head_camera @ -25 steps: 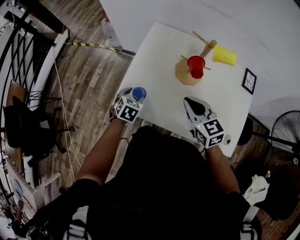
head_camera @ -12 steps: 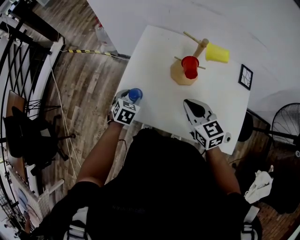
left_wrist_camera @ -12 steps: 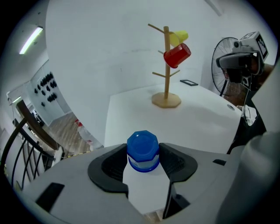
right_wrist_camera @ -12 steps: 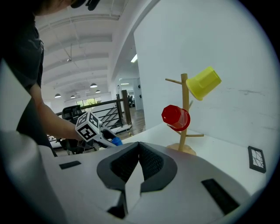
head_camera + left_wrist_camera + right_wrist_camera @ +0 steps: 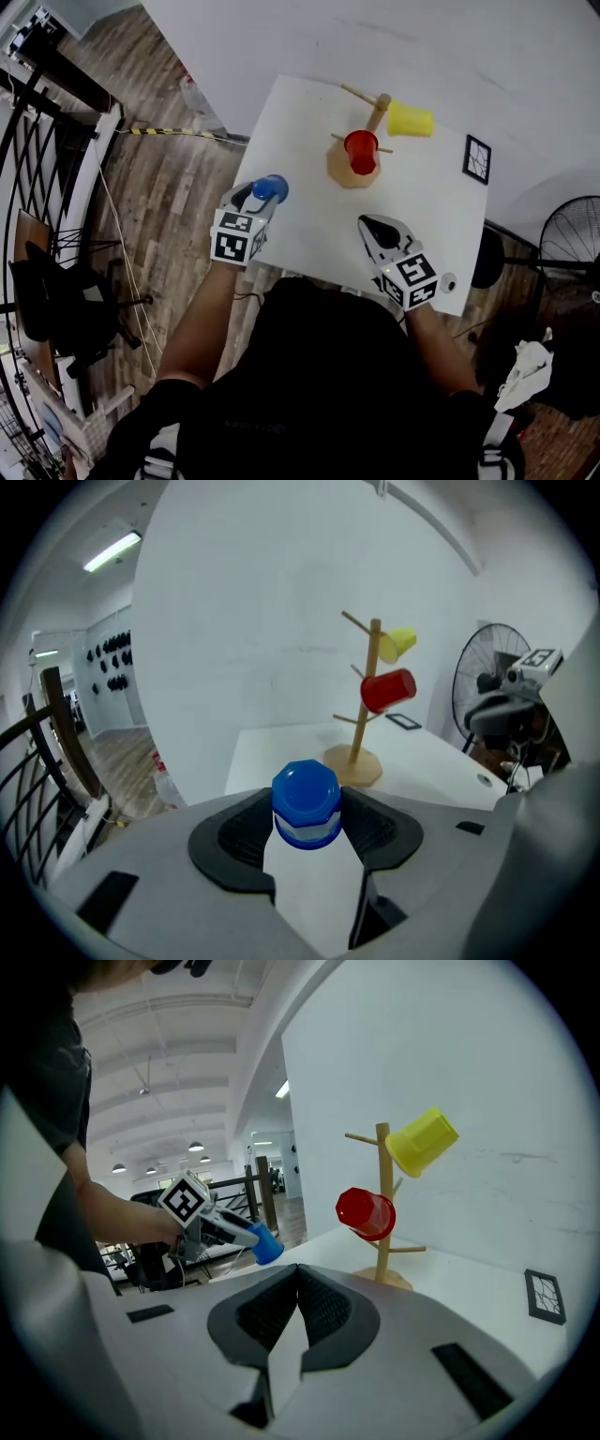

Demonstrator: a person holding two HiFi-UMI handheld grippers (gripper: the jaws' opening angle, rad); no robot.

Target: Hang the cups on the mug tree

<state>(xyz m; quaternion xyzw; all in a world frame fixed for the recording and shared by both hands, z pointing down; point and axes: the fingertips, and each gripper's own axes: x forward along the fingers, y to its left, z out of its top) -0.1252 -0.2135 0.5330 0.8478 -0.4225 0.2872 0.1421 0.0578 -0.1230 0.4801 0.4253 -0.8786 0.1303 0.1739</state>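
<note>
- Raised from the table (image 5: 300,122) edge since a second ago, the left gripper (image 5: 257,197), jaws just closing, clamps the blue cup (image 5: 273,187).
- Right gripper (image 5: 370,228) is pinched together, empty.
- Red cup (image 5: 362,152) and yellow cup (image 5: 410,119) hang on the mug tree (image 5: 376,113).

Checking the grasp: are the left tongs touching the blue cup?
Touching. In the left gripper view, the tongs of the left gripper, having just closed in, press both sides of the blue cup.

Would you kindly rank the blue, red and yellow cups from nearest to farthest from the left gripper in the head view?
1. blue cup, gripped in the left gripper's jaws, which have just been closing.
2. red cup, low on the mug tree.
3. yellow cup, higher, farther right.
</note>
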